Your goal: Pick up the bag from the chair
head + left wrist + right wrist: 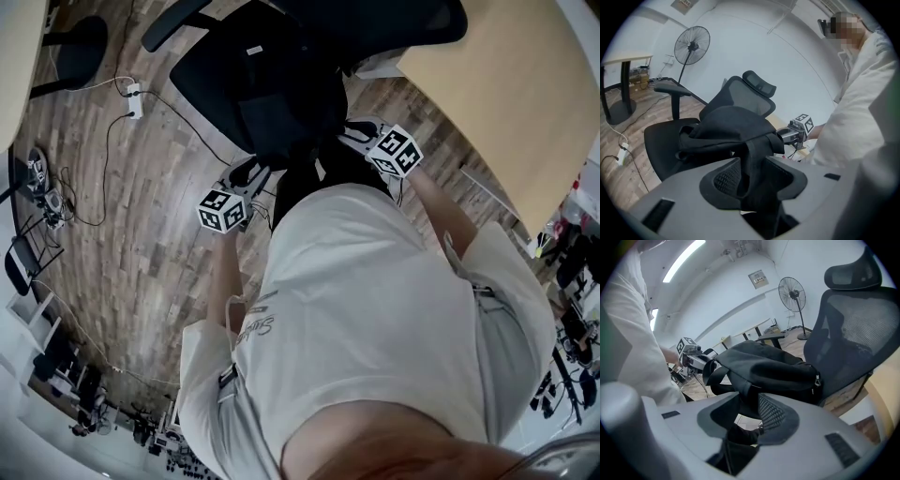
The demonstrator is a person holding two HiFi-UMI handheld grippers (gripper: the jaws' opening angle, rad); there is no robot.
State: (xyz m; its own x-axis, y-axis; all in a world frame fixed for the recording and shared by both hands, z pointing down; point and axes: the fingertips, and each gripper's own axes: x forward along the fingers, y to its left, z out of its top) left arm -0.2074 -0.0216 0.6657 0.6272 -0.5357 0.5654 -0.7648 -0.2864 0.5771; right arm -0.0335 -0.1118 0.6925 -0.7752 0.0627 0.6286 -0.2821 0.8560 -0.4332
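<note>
Bag [726,126] on office chair [661,140], long axis spanning my grippers. Left gripper [752,183] jaws pinch its strap [752,157]; right gripper [745,420] jaws pinch the opposite edge.

Chair [211,70] backrest [853,333] walls off the far side of the bag [281,103]. Armrest [670,88] bars one flank. Table [506,103] edge sits near the right tool [345,131], tight on that side. Open floor [141,206] beyond the left tool [261,171], crossed by power strip [134,98] and cable. Person's torso [375,300] fills the near side. Each tool's jaws are closed on bag strap.
</note>
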